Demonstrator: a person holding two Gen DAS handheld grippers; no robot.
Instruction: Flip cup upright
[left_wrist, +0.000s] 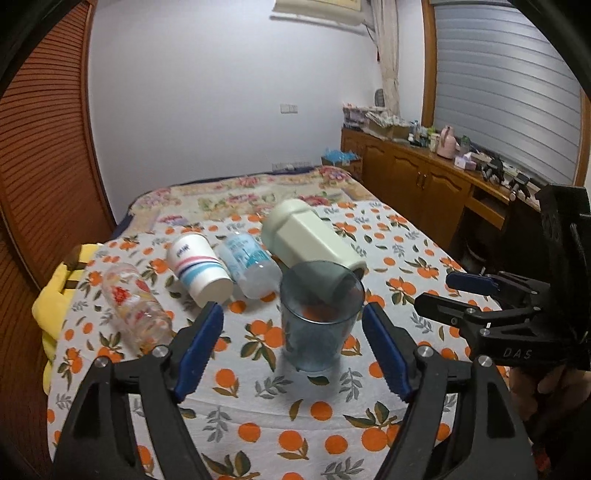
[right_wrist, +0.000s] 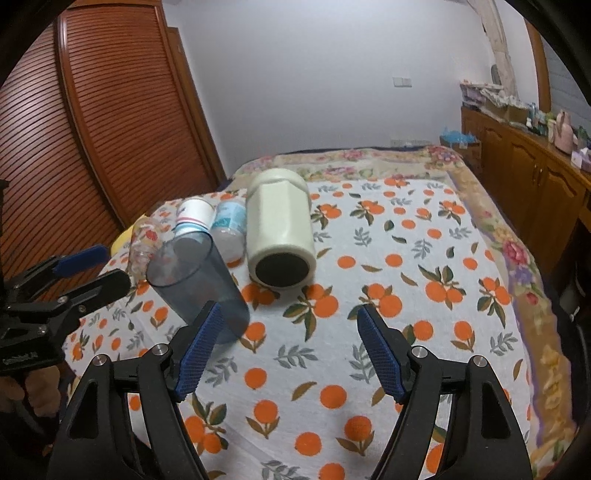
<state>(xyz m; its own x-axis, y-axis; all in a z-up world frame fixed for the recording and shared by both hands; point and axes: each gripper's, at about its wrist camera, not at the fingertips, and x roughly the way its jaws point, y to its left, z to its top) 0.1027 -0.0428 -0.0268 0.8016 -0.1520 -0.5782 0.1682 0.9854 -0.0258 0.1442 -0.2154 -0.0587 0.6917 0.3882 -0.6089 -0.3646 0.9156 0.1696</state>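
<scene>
Two grippers are in view, both with jaws spread wide and holding nothing. Nearest the left wrist camera, the left gripper (left_wrist: 291, 350) has its blue pads on either side of the blue translucent cup (left_wrist: 320, 314), with clear gaps on both sides, so no contact is made. That cup stands on the orange-print cloth (left_wrist: 258, 435) with its mouth up and its long axis near vertical; in the right wrist view it appears tilted toward 11 o'clock, which may be lens distortion, and its outline is slightly blurred.

From the right gripper (right_wrist: 288, 350), the cup (right_wrist: 199, 280) lies at 10 o'clock, just outside the left finger. The left gripper is judged the nearer and better aligned.

Farther on, at 12 o'clock from the right gripper, the cream tumbler (right_wrist: 280, 236) lies on its side, open dark mouth toward the camera, long axis running 12 to 6. Beyond and left lie a striped paper cup (left_wrist: 199, 266), a clear bottle (left_wrist: 249, 267) and a floral glass (left_wrist: 135, 306), all on their sides.

Judgement: the blue cup looks already righted; the cream tumbler is the likeliest next candidate.
</scene>
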